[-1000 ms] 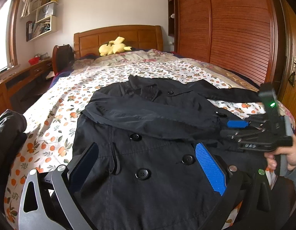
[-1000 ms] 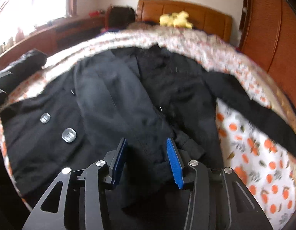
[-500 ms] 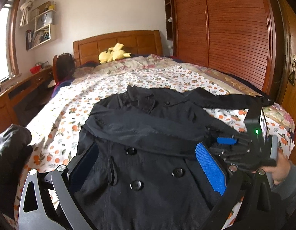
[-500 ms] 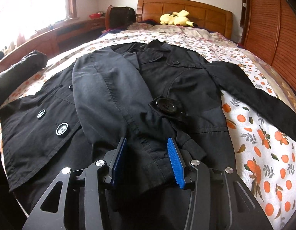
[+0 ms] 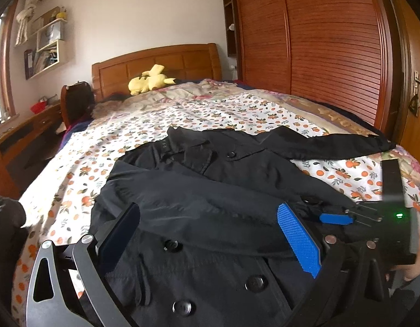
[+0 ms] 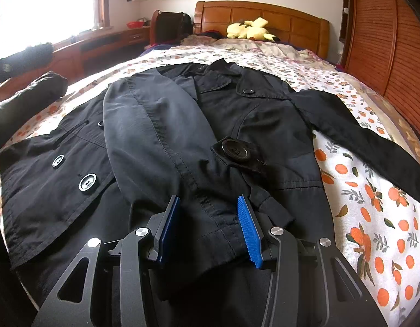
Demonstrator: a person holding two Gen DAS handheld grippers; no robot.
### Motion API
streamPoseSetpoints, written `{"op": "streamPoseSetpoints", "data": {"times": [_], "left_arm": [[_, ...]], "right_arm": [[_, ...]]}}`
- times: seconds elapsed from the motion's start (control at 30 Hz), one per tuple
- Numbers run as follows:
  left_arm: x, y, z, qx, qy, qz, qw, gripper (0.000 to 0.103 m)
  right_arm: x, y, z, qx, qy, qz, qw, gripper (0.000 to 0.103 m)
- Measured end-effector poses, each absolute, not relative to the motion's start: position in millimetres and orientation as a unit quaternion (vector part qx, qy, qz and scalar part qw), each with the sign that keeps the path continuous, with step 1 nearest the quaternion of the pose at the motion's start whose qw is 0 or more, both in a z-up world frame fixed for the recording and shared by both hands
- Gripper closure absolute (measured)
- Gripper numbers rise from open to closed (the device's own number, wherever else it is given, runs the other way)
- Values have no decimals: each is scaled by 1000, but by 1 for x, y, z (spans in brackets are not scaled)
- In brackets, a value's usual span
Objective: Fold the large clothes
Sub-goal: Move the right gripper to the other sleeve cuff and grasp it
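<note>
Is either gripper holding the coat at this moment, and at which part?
Neither holds it. The right gripper is open around the cuff of the folded sleeve; the left gripper is open over the coat.

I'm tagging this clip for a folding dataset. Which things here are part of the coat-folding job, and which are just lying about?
Part of the job:
black coat
folded-over sleeve
outstretched sleeve
left tool, open
right tool, open around the sleeve cuff
floral bedspread, the work surface

Lying about:
yellow plush toy
dark bundle by the bed edge
wall shelf
wooden wardrobe
</note>
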State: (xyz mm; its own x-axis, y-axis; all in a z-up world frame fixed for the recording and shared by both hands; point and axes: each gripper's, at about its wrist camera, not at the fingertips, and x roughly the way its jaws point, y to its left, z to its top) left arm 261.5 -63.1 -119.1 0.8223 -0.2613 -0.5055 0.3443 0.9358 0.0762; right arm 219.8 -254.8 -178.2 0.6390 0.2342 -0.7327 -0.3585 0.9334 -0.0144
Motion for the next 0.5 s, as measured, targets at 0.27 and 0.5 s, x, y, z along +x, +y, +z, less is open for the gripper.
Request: {"op": "streamPoseSetpoints", "data": {"times": [0.27,0.5], "left_arm": [[288,-67,-160,75,271,-179,943,2],[293,-70,-187,80,282,-185,938,2]], "right_arm": [[209,-271,-145,-52,367,140,918,62],[220,-306,-119,-57,352,100,929,61]]}}
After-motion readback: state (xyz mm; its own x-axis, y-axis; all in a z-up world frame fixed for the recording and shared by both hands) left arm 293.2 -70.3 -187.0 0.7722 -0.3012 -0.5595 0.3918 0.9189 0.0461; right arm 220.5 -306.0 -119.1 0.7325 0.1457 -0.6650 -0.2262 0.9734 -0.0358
